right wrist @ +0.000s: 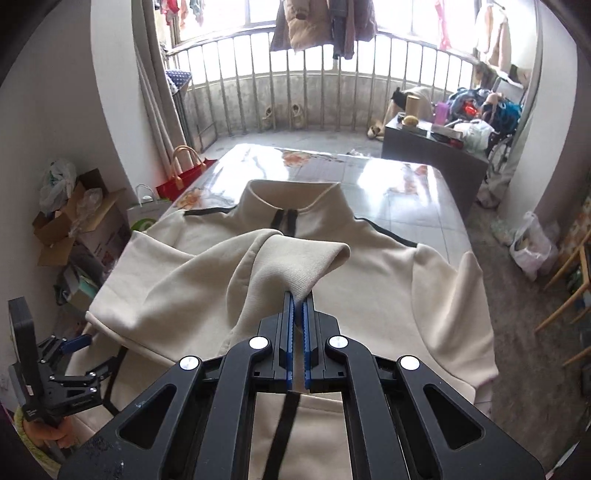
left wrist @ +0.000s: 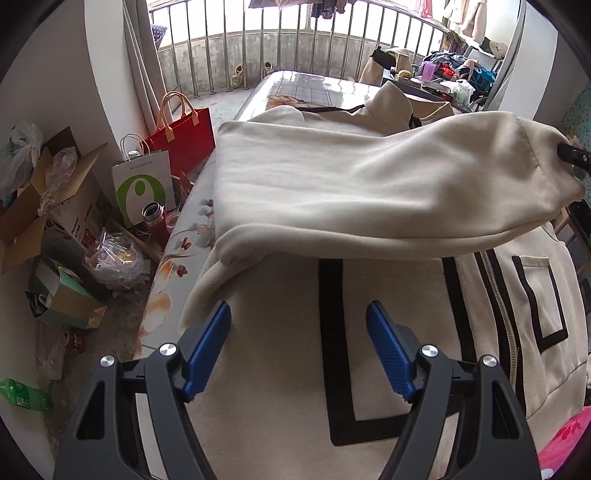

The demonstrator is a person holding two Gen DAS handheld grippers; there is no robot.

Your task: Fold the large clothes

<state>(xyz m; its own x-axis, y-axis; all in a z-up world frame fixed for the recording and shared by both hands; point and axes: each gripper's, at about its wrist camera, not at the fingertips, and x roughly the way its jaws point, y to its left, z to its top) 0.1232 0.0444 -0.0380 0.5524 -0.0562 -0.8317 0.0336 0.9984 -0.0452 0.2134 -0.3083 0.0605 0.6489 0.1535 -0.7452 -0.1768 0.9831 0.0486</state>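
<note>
Our right gripper (right wrist: 298,306) is clamped on the sleeve cuff (right wrist: 295,258), mid-frame; the sleeve runs left across the cream jacket (right wrist: 388,280) on the table (right wrist: 406,184). Left gripper (left wrist: 298,314) hangs spread, empty, lower left.

A lived-in home — laundry (right wrist: 321,26) hung along a barred balcony railing (right wrist: 314,74), shopping bags (left wrist: 162,162) by a floral-topped table (right wrist: 406,184).

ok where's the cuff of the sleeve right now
The sleeve cuff is pinched in the right gripper, lifted over the jacket's chest just below the collar, centre of the right wrist view.
</note>
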